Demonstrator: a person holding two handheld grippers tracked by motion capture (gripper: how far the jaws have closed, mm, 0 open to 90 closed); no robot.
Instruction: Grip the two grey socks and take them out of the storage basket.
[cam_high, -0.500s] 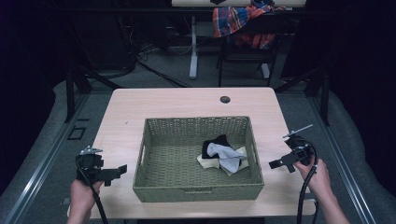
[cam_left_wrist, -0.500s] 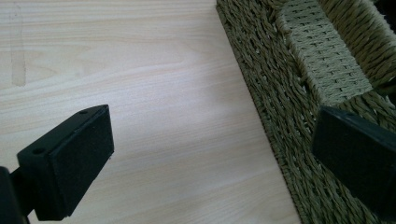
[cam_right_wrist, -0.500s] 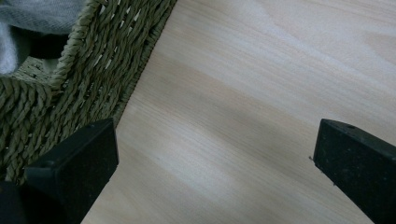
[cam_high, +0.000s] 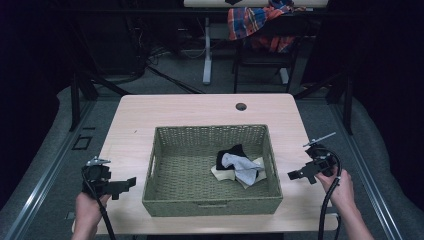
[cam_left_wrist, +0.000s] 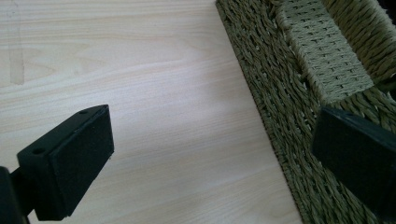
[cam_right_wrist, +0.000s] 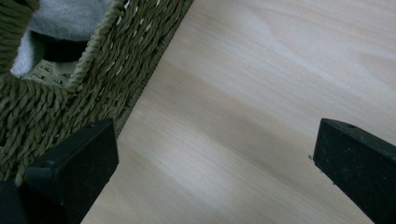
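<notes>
Socks (cam_high: 239, 166) sit bunched in the basket (cam_high: 212, 206); both claws, left claw (cam_high: 129, 183) and right claw (cam_high: 296, 174), hang spread and empty outside it. Risk: snagging the woven rim reaching in.

High view: from above the near edge, looking forward and down; table (cam_high: 150, 115) and basket (cam_high: 210, 205) sit in the centre of the frame.
Left gripper view: very close over the table, basket wall at right of frame.
Right gripper view: very close, basket wall at upper left.
Shared: basket, table.
</notes>
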